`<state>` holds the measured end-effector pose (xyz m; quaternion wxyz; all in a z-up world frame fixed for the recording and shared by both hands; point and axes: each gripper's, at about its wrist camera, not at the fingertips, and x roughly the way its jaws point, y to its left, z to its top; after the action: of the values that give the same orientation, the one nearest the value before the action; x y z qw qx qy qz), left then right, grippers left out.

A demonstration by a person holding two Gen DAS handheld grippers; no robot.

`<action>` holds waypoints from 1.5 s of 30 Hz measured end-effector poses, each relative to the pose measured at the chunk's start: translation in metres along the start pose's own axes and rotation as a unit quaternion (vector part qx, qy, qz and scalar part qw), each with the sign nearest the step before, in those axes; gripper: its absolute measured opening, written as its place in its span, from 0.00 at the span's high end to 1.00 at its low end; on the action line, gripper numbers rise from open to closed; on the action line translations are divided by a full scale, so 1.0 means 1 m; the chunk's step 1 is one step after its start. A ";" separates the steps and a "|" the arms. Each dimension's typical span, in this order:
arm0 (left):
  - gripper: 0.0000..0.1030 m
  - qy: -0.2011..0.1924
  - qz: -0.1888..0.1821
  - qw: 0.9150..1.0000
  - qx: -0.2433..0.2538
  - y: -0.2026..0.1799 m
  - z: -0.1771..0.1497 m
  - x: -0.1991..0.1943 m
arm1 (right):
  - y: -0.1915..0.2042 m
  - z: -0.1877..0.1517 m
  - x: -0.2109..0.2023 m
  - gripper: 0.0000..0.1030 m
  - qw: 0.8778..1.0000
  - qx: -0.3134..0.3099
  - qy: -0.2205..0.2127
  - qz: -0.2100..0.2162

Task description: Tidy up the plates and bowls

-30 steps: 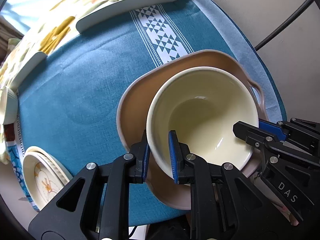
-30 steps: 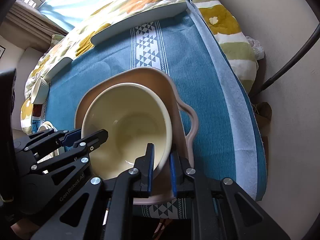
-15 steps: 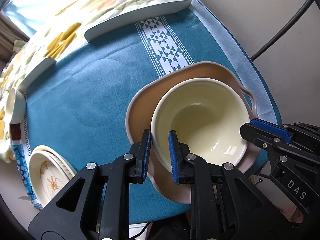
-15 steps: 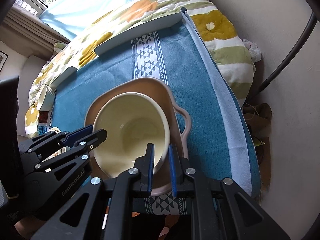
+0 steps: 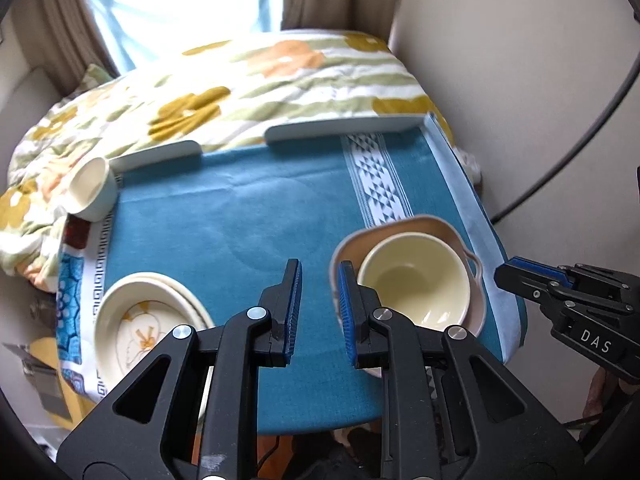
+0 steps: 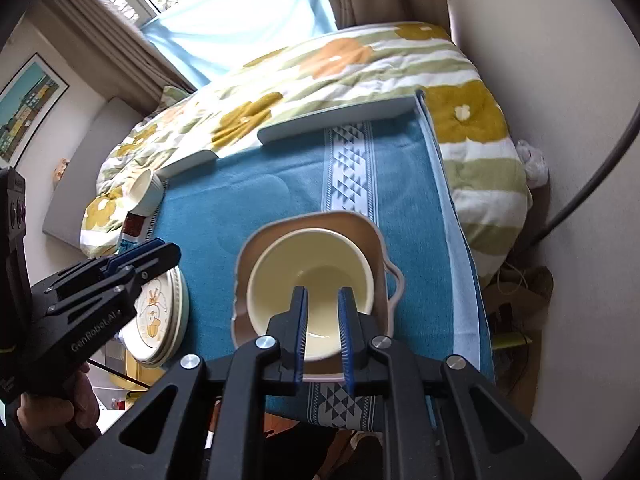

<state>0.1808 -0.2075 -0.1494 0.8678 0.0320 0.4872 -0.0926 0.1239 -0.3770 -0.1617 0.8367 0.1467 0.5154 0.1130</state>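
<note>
While both grippers hang above the near edge of the table, neither one holds anything. Nearest the left wrist camera, the left gripper has its jaws spread, with only blue cloth showing in the gap between its blue pads; its right-hand finger overlaps the near left rim of the pink dish in the view, and I cannot tell whether it touches. The right gripper is likewise parted, its two fingers framing the near wall of the cream bowl from above, apart from the rim as far as the view shows.

That cream bowl sits upright inside the pink dish, a squarish piece with a loop handle on its right side, near the front right corner of the teal tablecloth. At the front left corner lies a stack of plates, the top one cream with an orange drawing in its well. A patterned white band runs across the cloth just beyond the dish.

Farther back, at the left rear corner of the table, a small pale cup lies tipped on its side against the floral quilt. Two white raised edge pieces line the far side of the cloth. Beyond the quilt hang curtains over a bright window, and a framed picture is on the left wall.
</note>
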 end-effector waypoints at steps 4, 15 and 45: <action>0.15 -0.030 0.024 0.997 -0.062 0.040 -0.002 -0.029 | 0.025 0.013 -0.012 0.04 0.997 -0.058 -0.031 0.046; 0.00 -0.096 0.086 0.977 -0.167 0.141 -0.008 -0.084 | 0.116 0.057 0.014 0.00 0.976 -0.185 -0.044 0.110; 0.67 0.010 0.012 0.918 -0.396 0.435 0.030 0.157 | 0.347 0.189 0.351 0.67 0.951 -0.242 0.143 0.129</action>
<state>0.3691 0.1941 -0.2828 0.8054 -0.3073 0.4927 0.1189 0.4355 0.0415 -0.2461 0.7427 -0.0121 0.5636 0.3614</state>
